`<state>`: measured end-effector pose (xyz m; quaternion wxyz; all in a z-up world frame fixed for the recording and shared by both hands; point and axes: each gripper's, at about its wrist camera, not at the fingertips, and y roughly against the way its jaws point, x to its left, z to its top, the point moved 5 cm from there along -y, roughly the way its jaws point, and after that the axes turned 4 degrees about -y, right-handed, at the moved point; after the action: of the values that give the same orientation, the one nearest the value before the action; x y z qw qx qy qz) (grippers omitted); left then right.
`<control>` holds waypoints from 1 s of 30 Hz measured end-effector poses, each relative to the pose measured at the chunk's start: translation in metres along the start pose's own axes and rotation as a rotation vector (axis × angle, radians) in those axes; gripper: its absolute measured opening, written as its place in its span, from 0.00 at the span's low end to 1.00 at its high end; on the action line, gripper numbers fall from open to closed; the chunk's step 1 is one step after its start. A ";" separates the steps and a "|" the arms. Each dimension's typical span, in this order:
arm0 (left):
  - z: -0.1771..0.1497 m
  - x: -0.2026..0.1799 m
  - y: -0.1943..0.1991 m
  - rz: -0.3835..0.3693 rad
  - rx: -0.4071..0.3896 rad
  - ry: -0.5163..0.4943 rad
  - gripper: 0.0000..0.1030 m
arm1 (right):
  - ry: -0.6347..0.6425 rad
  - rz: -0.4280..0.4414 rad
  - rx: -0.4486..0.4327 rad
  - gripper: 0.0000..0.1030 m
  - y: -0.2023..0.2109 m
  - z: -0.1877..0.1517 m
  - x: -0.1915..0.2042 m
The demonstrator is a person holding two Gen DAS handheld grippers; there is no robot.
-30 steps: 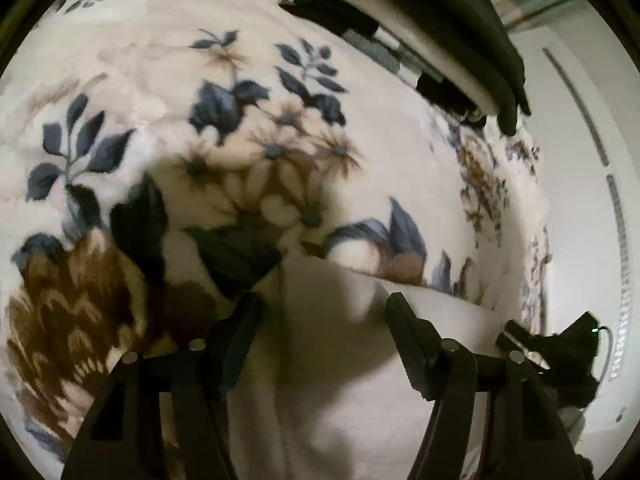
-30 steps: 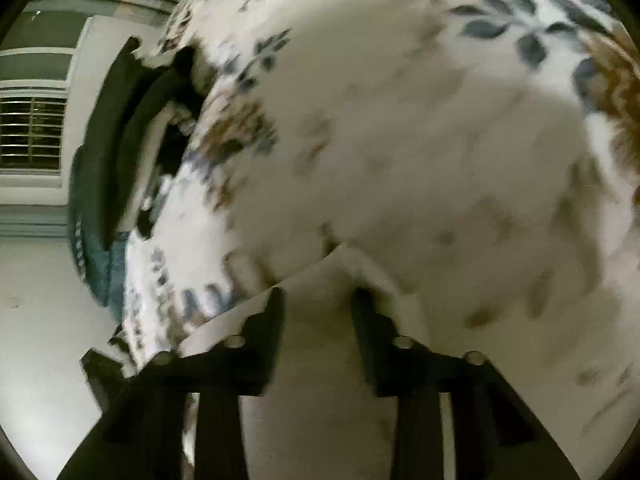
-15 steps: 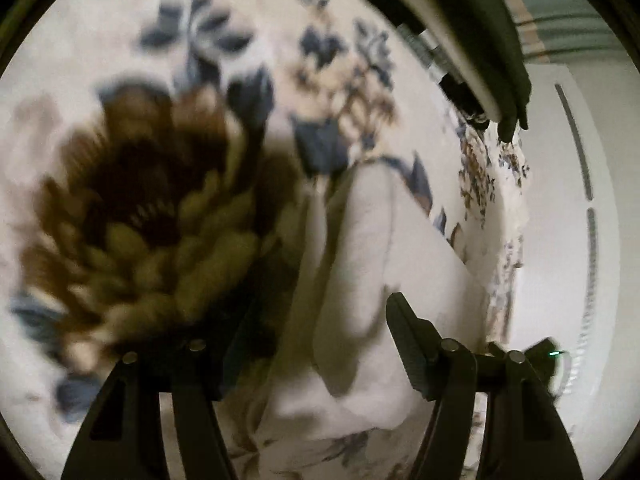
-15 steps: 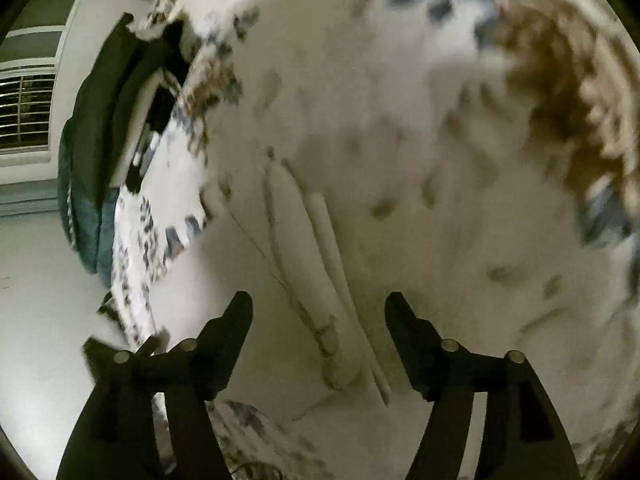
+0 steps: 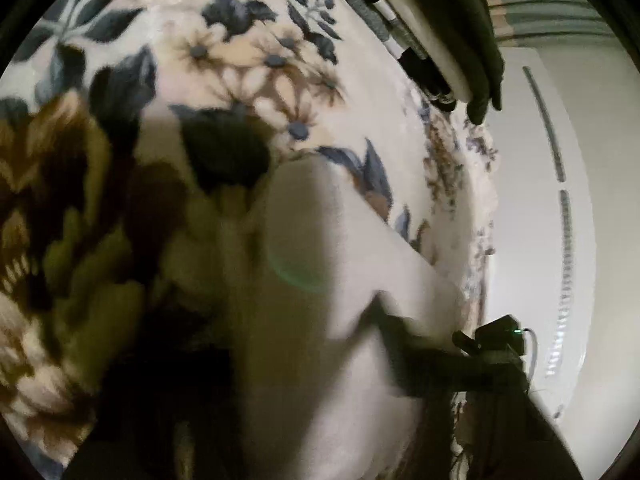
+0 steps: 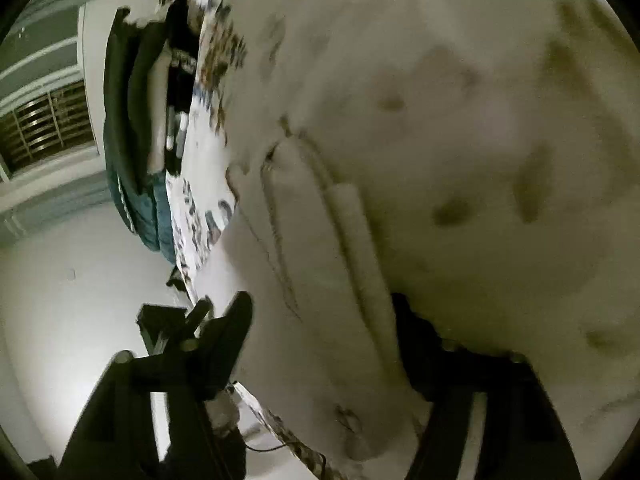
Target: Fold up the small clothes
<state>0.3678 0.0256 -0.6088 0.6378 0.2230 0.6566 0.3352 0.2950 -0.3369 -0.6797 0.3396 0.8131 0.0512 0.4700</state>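
Left tongs are low at six o'clock, blurred and shadowed, so I cannot tell their grip. The white garment lies on the floral blanket, running toward four o'clock. Folded dark clothes sit at one o'clock. Over on the right, the right tongs are spread wide, straddling the garment's ribbed edge.

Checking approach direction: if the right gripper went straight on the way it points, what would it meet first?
Probably the white garment lying between its spread fingers, then the floral blanket beyond; blur leaves depth unclear.
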 end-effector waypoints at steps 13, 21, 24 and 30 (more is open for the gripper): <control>0.050 -0.055 0.066 0.026 -0.064 -0.072 0.16 | 0.147 -0.113 -0.098 0.15 0.028 -0.009 0.111; 0.173 -0.112 0.118 0.048 -0.179 -0.118 0.17 | 0.295 -0.087 -0.154 0.15 0.046 0.064 0.266; 0.238 -0.133 0.124 0.052 -0.241 -0.144 0.17 | 0.354 -0.082 -0.180 0.15 0.040 0.113 0.324; 0.356 -0.138 0.114 0.116 -0.331 -0.218 0.19 | 0.429 -0.096 -0.239 0.15 0.008 0.214 0.408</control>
<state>0.7158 0.0586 -0.4180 0.7126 0.1876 0.5058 0.4485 0.6899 -0.2868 -0.4471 0.4369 0.6454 0.1047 0.6178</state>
